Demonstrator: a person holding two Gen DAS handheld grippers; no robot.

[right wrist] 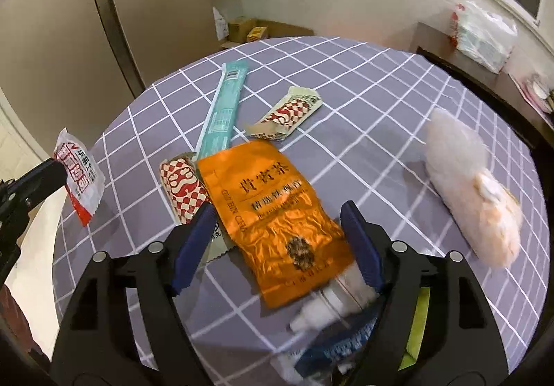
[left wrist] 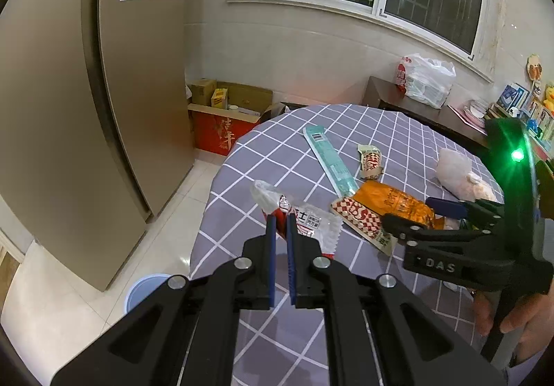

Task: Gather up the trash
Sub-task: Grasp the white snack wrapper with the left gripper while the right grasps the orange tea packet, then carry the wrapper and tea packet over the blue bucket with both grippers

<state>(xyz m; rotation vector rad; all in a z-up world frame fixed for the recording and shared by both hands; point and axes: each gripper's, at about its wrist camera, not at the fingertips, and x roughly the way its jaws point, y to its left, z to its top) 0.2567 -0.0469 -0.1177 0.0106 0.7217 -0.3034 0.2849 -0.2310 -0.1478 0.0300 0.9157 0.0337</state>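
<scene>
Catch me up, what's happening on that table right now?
A person is clearing wrappers off the checked tablecloth. The left gripper is shut on a red-and-white snack wrapper, held up near the table's edge. The right gripper hovers with jaws open either side of the orange tea packet, not gripping it yet.

Black plastic left gripper, right gripper: blue fingers, silver screws, "DAS" embossed.

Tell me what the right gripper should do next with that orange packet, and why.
Probably lower and close. The right gripper stands open with its jaws either side of the orange packet, pads not yet pressing it, so closing should catch it. The left gripper is already shut on the red-and-white wrapper.
</scene>
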